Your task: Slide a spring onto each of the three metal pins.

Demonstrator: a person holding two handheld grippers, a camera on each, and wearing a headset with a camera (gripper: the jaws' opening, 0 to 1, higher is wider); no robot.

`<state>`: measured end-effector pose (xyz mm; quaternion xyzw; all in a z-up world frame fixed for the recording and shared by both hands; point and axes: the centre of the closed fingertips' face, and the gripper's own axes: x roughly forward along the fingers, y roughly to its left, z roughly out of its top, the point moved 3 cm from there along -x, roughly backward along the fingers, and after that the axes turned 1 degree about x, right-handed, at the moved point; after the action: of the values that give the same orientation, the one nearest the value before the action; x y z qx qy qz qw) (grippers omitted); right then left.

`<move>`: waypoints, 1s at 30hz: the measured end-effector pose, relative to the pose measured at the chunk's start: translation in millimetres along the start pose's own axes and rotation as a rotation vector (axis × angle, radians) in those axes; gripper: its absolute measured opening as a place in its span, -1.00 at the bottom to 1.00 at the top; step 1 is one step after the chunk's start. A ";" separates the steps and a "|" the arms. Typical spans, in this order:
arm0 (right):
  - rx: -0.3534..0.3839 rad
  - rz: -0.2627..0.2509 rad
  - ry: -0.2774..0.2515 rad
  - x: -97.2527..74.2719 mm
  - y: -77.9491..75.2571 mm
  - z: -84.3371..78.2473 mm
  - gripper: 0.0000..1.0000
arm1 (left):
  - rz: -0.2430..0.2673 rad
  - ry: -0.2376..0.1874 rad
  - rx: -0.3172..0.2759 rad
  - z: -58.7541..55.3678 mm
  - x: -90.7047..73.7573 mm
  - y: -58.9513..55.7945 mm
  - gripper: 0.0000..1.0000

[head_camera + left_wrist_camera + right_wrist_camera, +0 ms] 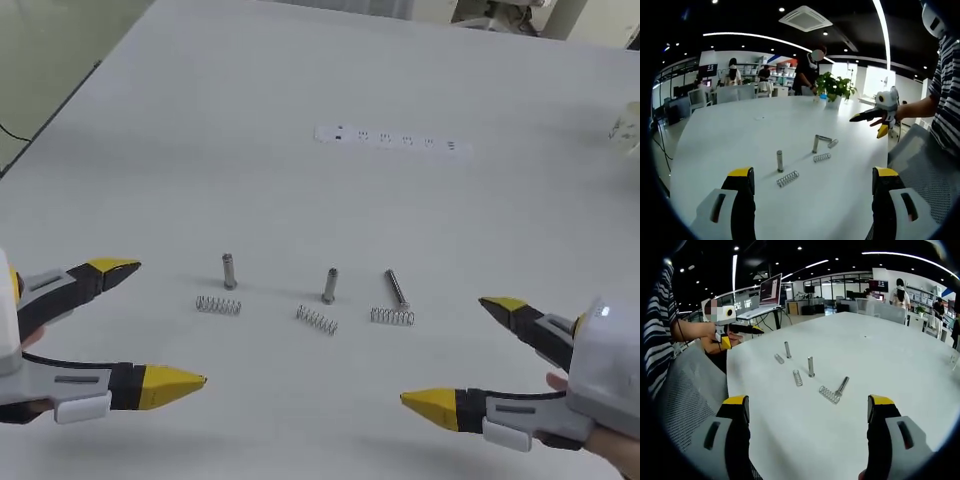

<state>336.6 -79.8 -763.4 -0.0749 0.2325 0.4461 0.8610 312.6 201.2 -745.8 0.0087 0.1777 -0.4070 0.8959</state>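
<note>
Three springs beside three bare pins

We are in an open-plan office: a ceiling air-conditioning cassette and long strip lights overhead, a potted plant near the far edge of our white table, desk chairs, a screen on a desk, people standing, and a power strip on the tabletop.

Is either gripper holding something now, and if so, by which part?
Nothing is held. The left gripper and the right gripper are both open and empty; the springs and pins rest on the table.
</note>
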 end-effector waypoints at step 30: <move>-0.007 0.035 0.041 26.6 -11.4 19.6 0.74 | -0.002 0.010 -0.032 -5.6 -1.5 5.3 0.90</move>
<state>365.5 -60.4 -759.4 -0.0828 0.2498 0.4605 0.8478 313.8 206.7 -751.3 -0.0039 0.1888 -0.4050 0.8946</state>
